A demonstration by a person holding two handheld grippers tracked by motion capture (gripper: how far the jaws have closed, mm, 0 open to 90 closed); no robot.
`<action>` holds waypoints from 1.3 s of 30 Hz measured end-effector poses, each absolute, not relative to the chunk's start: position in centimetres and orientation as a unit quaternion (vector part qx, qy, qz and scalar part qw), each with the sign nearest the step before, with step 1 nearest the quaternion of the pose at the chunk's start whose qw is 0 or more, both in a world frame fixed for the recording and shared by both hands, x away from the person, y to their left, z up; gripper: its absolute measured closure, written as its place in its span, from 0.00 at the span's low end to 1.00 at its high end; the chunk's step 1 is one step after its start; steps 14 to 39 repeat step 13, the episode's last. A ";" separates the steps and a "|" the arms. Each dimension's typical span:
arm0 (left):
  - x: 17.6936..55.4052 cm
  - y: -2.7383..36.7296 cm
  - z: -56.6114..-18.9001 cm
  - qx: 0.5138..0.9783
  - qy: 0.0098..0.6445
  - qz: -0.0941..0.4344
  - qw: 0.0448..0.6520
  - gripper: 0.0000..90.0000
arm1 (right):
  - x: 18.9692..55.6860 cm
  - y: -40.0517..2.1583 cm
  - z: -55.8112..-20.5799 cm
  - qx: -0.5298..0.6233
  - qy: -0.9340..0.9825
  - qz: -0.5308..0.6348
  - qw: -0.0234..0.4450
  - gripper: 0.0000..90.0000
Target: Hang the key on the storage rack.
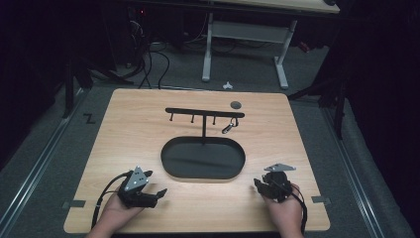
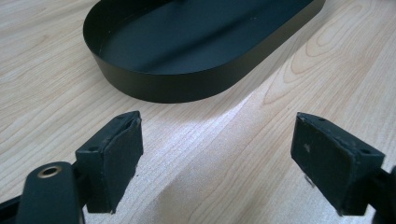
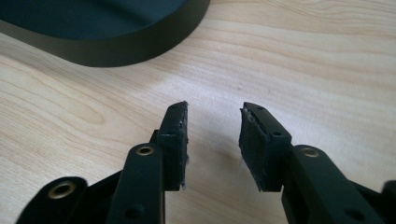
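A black metal stand sits in the middle of the pale wood-grain table. Its base is a shallow oval tray with a low upright wall and a smooth matte floor; from the far edge of the tray rises a thin post that carries a flat crossbar with small hooks underneath. On the hook nearest the right end hangs a small metal clip or ring, too small to make out. Just beyond the bar's right end a dark round disc lies flat on the wood. No lettering can be read on any of it.

The left gripper rests at the near left of the tray, its jaws spread wide with bare wood between the flat, rough black pads. The right gripper lies at the near right, its jaws apart by a narrower gap and holding nothing; its pads look worn at the edges. Each has a grey three-cornered plate on top.
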State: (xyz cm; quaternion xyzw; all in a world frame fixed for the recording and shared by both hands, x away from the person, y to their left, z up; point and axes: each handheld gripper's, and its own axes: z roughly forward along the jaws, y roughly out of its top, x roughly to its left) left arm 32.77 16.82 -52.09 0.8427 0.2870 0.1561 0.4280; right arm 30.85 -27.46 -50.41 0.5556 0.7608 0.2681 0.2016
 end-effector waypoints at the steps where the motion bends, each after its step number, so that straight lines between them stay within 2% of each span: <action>1: 32.7 16.8 -52.1 0.842 0.287 0.157 0.429 0.19 | 30.3 -27.5 -50.8 0.554 0.755 0.277 0.215 0.63; 4: 32.7 16.8 -52.0 0.841 0.288 0.159 0.430 0.19 | 28.5 -27.1 -52.4 0.542 0.744 0.287 0.264 0.56; 5: 32.7 16.8 -52.0 0.840 0.290 0.158 0.432 0.19 | 28.1 -27.2 -52.8 0.536 0.744 0.296 0.266 0.52; 6: 32.8 16.8 -52.0 0.838 0.291 0.158 0.434 0.19 | 28.2 -27.3 -52.6 0.540 0.747 0.301 0.245 0.44; 7: 32.8 16.8 -52.0 0.836 0.293 0.158 0.436 0.19 | 28.3 -27.3 -52.2 0.536 0.748 0.300 0.252 0.42; 9: 32.9 16.7 -52.0 0.833 0.298 0.158 0.438 0.19 | 28.2 -27.6 -51.8 0.522 0.746 0.300 0.284 0.42; 12: 32.8 16.7 -52.0 0.831 0.302 0.158 0.440 0.19 | 28.1 -28.5 -52.0 0.542 0.729 0.323 0.264 0.41; 39: 32.8 16.7 -52.0 0.831 0.302 0.158 0.440 0.19 | 28.1 -28.5 -52.0 0.542 0.729 0.323 0.264 0.41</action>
